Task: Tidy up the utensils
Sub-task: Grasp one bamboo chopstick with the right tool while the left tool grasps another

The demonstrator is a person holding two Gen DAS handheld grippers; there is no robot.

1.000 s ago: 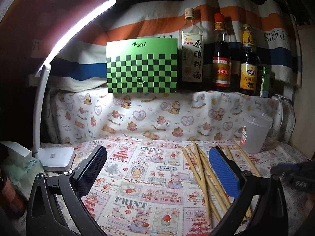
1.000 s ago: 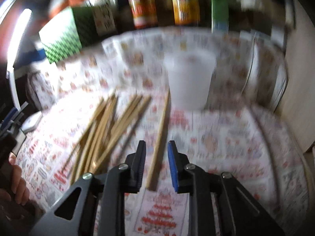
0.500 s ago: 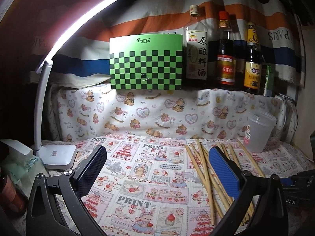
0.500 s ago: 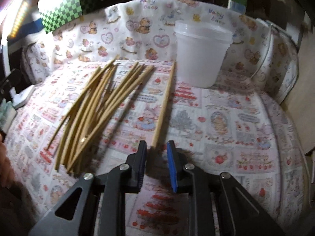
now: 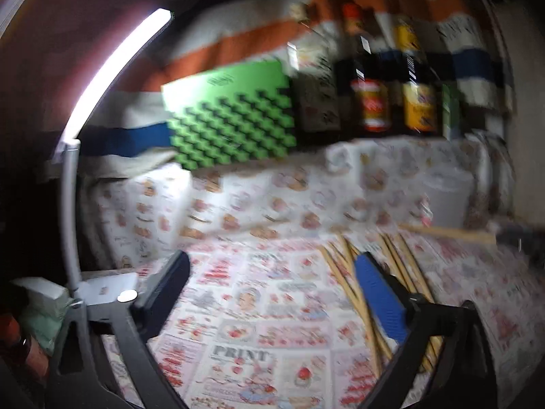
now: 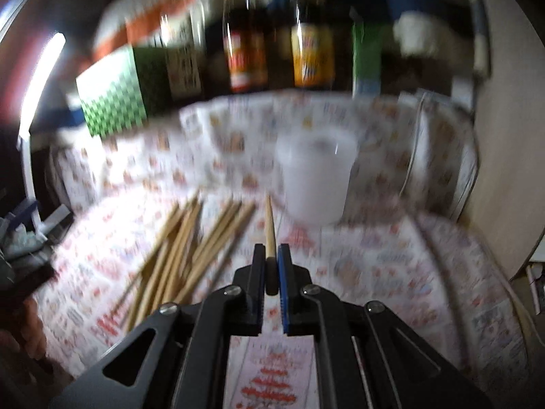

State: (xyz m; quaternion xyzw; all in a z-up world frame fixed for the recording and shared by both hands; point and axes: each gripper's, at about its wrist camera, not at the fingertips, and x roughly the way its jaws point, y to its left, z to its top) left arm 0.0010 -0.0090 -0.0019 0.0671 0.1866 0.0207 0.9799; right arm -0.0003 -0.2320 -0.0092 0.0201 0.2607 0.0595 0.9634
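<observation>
My right gripper is shut on one wooden chopstick, lifted off the cloth and pointing toward the translucent plastic cup. Several more chopsticks lie in a loose pile to its left. In the left wrist view the held chopstick shows raised at the right, just in front of the cup, with the pile behind the blue finger. My left gripper is open and empty above the printed cloth.
A desk lamp stands at the left with its base on the cloth. A green checkered board and sauce bottles stand on the back ledge. A wall panel bounds the right side.
My right gripper closed on the single chopstick and lifted it off the cloth toward the cup. The left gripper stayed open and shifted a little; both views are motion-blurred.
</observation>
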